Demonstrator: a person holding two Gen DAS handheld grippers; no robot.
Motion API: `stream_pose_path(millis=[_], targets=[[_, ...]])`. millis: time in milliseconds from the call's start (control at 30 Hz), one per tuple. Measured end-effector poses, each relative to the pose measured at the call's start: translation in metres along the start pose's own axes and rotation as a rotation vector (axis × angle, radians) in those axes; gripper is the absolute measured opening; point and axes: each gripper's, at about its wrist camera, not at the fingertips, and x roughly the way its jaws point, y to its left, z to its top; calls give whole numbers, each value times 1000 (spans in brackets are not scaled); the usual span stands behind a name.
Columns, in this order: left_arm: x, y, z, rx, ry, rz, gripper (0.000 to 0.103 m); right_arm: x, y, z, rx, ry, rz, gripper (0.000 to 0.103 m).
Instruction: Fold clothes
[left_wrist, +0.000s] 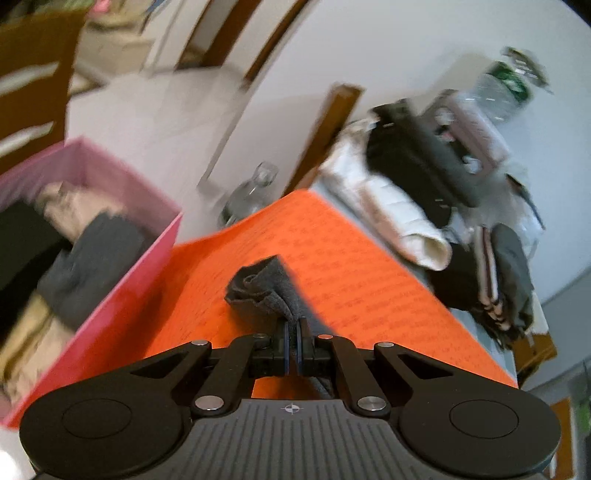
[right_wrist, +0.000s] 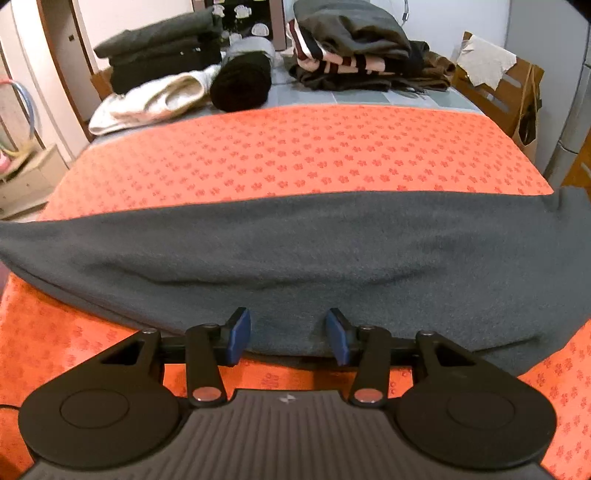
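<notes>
Grey garment is pinched in your closed left gripper, so bring your open right gripper onto its near edge before you fold.

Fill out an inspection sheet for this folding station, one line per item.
Surface: orange patterned mat over a grey table.
Job's things: grey garment lying across the mat.
Clutter: stacked clothes, white garment, pink bin with clothes.
Grippers: left hand-held gripper shut on a bunched grey garment corner; right hand-held gripper open, straddling the garment's near edge.
Cables: nothing seen.
Surroundings: clear bottle, cardboard box.
</notes>
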Motion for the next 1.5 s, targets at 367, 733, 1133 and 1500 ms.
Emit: stream_pose_path(millis=[367, 733, 1133, 1500], targets=[[-43, -130, -24, 461, -224, -108, 6, -37, -30, 11, 1, -51, 74, 53], [-39, -264, -127, 688, -199, -201, 6, -61, -144, 16, 88, -49, 150, 53], [-13, -333, -245, 865, -51, -190, 6, -15, -264, 14, 689, 146, 744, 69], [-22, -345, -271, 880, -16, -137, 6, 35, -246, 17, 895, 331, 943, 76]])
